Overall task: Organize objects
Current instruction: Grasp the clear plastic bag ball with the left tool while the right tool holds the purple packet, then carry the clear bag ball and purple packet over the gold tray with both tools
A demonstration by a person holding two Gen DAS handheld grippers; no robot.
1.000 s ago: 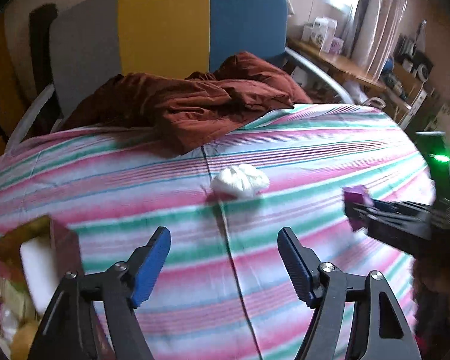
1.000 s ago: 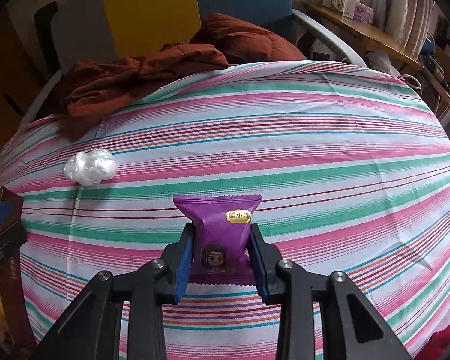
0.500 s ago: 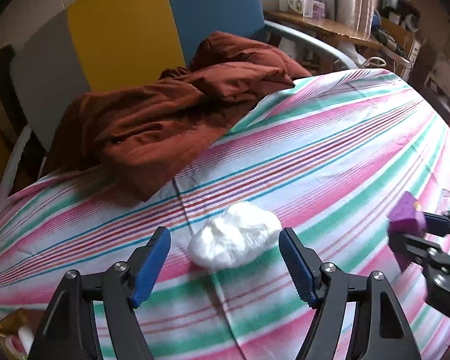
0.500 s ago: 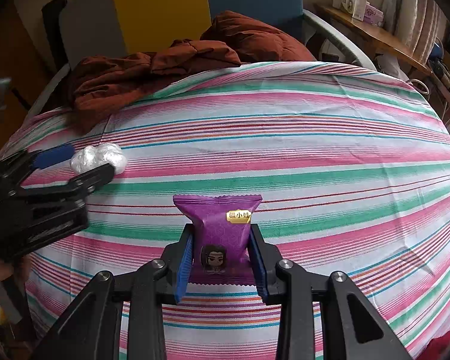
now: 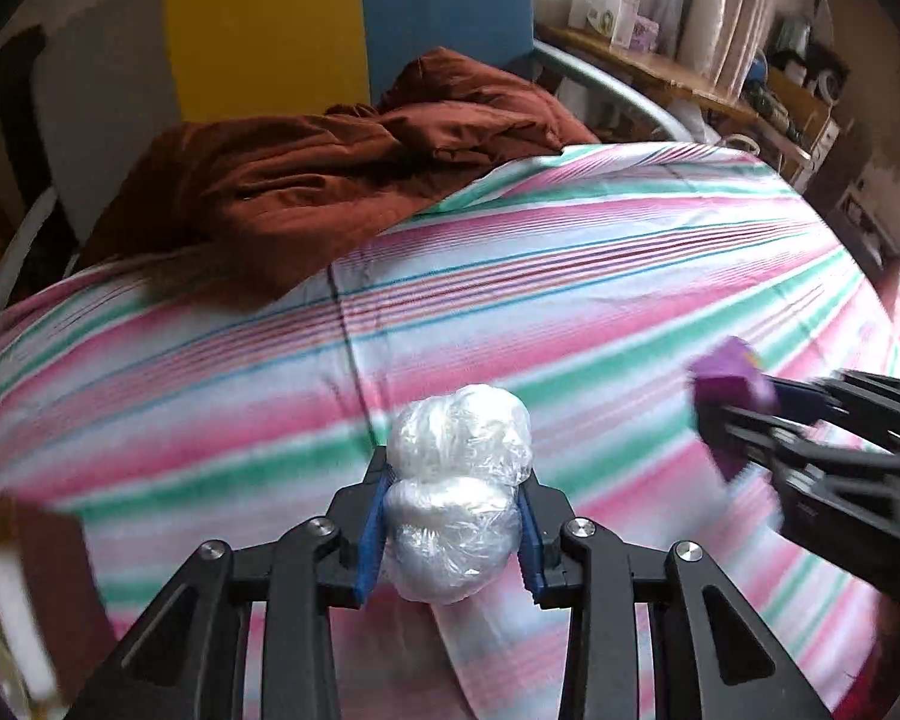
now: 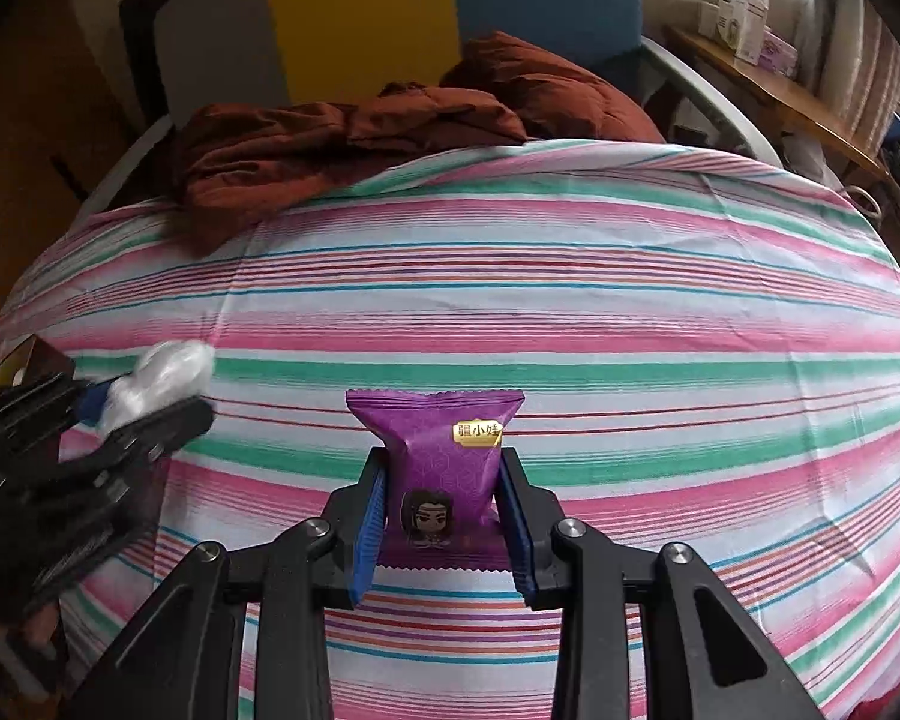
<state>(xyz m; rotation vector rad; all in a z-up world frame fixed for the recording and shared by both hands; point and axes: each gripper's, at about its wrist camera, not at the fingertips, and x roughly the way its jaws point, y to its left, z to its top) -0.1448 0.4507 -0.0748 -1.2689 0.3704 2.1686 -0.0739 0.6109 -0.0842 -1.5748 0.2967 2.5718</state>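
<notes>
A white bundle wrapped in clear plastic [image 5: 462, 432] sits between the fingers of my left gripper [image 5: 455, 471], just above the striped bedsheet [image 5: 570, 276]. The jaws are closing on it and both blue pads press its sides. In the right wrist view the same bundle [image 6: 168, 366] shows at the left in the left gripper [image 6: 150, 399]. My right gripper [image 6: 443, 462] is shut on a purple snack packet [image 6: 438, 426] with a cartoon face, held upright over the sheet. The left wrist view shows that packet [image 5: 729, 378] at the right edge.
A rumpled brown cloth [image 5: 330, 180] lies at the head of the bed, below a grey, yellow and blue headboard [image 5: 258, 30]. A brown box with items in it [image 5: 42, 552] stands at the near left. A wooden shelf [image 5: 660, 66] with boxes runs along the right.
My left gripper came down around the white bundle and closed on it; before, it was open with the bundle lying ahead on the sheet. The right gripper kept hold of the purple packet.
</notes>
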